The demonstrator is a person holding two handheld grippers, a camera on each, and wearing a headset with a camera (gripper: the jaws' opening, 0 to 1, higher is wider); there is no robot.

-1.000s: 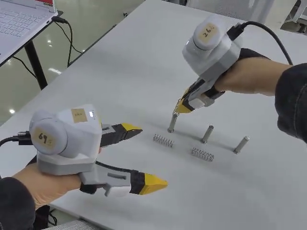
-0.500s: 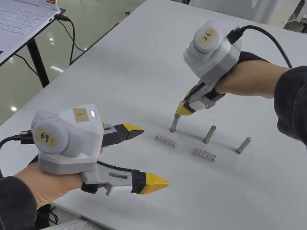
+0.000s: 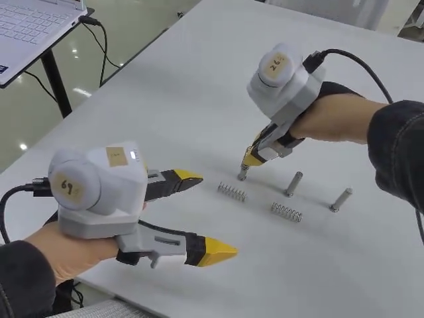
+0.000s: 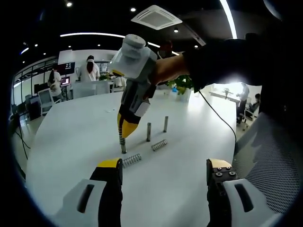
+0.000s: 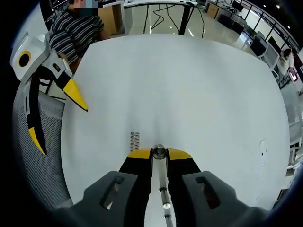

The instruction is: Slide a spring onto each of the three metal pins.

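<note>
Pinching a coiled spring [image 5: 159, 152], right gripper [image 3: 250, 159] tops cylindrical metal pin [image 3: 242, 174]; left gripper [image 3: 215, 214] spread.

Left gripper [image 4: 164, 166]: jaws wide apart, low over white table [image 4: 71, 137]. Right gripper [image 4: 124, 130]: tip-down, jaws together on a spring [image 4: 122, 138] atop nearest pin [image 4: 124, 147]. Middle pin [image 4: 148, 132] and far pin [image 4: 165, 124] upright. Near loose spring [image 4: 132, 160] and far loose spring [image 4: 159, 144] lie flat.

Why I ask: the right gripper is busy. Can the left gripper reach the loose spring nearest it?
Probably yes: the left gripper is open and the loose spring lies on bare table ahead of it. The right gripper, at the pin alongside, crowds it.
</note>
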